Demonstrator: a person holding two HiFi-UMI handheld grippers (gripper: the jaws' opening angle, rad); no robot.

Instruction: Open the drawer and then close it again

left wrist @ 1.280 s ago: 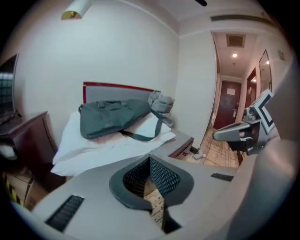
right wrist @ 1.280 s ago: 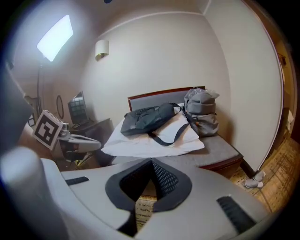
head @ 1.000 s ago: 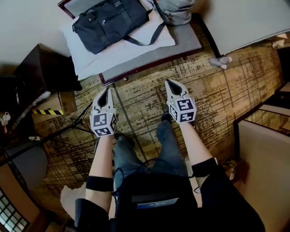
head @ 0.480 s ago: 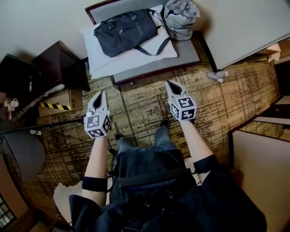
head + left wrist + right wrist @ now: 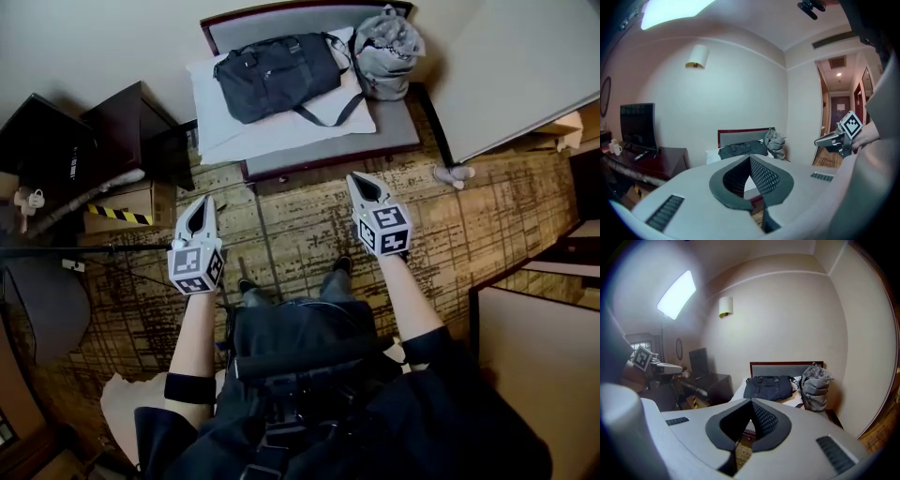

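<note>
A dark duffel bag is lying closed on a white pillow on the grey bench, with a grey backpack leaning just beside it at the bench's right end. A cardboard box with striped tape is sitting on the floor by the dark cabinet at the left. The drawer is probably sitting in that cabinet, though its front is not showing clearly. The left gripper and right gripper are hovering over open carpet, short of the bench's near edge, each with jaws pressing together on nothing
</note>
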